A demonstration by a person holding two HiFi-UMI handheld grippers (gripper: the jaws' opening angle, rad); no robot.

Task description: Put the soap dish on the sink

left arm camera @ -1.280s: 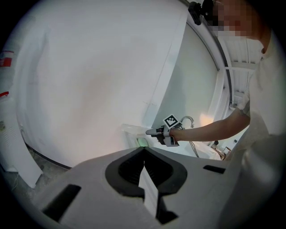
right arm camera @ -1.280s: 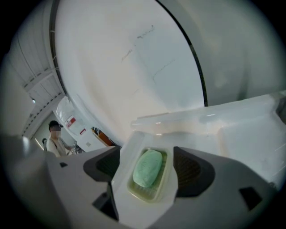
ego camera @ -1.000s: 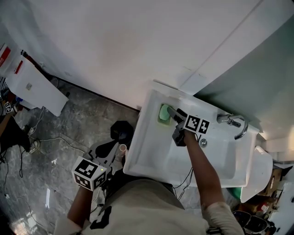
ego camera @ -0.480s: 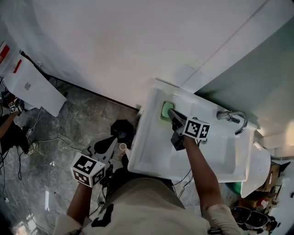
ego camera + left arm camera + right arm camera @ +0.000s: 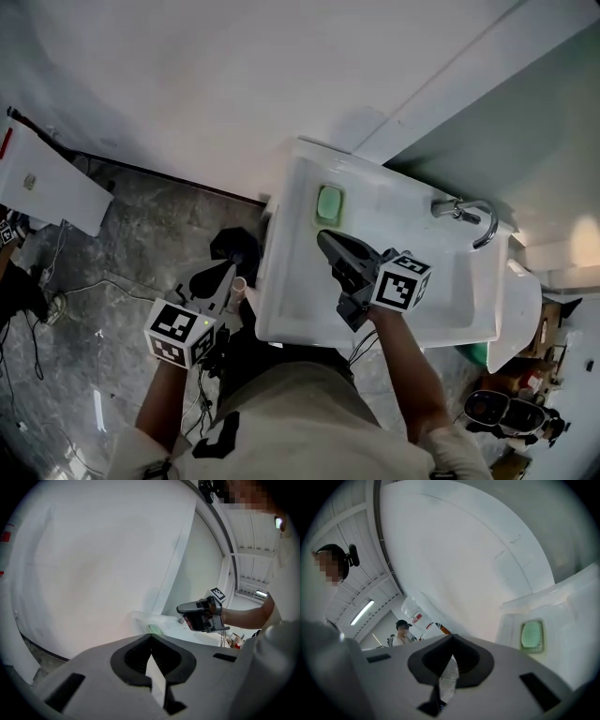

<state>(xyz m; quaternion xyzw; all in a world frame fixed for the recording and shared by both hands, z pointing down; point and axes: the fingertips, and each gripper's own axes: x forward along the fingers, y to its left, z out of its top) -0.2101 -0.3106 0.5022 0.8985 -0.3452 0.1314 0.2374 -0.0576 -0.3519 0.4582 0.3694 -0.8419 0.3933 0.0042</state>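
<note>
A pale green soap dish (image 5: 329,203) lies flat on the back left corner of the white sink (image 5: 291,291). It also shows in the right gripper view (image 5: 531,635) and, small, in the left gripper view (image 5: 154,630). My right gripper (image 5: 328,240) hovers over the basin, nearer to me than the dish and apart from it, shut and empty (image 5: 452,641). My left gripper (image 5: 216,278) hangs low, left of the sink above the floor. Its jaws look shut with nothing between them (image 5: 151,637).
A chrome faucet (image 5: 464,214) stands at the sink's back right. A white fixture (image 5: 514,323) adjoins the sink on the right. On the stone floor to the left are a black object (image 5: 232,246), cables and a white box (image 5: 47,192). A wall rises behind the sink.
My right gripper has drawn back from the soap dish toward me and risen. The dish stays on the sink corner. The left gripper has barely shifted.
</note>
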